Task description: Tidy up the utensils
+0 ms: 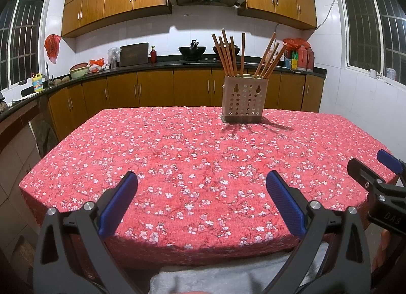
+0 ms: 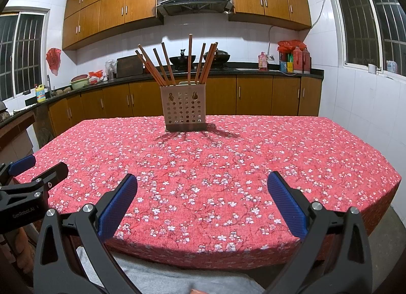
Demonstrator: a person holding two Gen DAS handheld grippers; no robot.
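A beige perforated utensil holder (image 1: pixel 242 99) (image 2: pixel 183 110) stands upright near the far edge of the table, with several wooden chopsticks (image 1: pixel 229 54) (image 2: pixel 175 65) fanning out of its top. My left gripper (image 1: pixel 201 192) hangs open over the near edge of the table, with nothing between its blue pads. My right gripper (image 2: pixel 203 193) is open too and empty, level with the left one. Each gripper shows at the side of the other's view: the right gripper (image 1: pixel 375 167) at the right edge, the left gripper (image 2: pixel 38 165) at the left edge. Both are far from the holder.
A red floral cloth (image 1: pixel 192 162) (image 2: pixel 228 157) covers the table. A white towel (image 1: pixel 215 276) (image 2: pixel 165 276) lies below its near edge. Behind the table run wooden cabinets and a dark counter (image 1: pixel 152 65) with woks, bottles and a cutting board.
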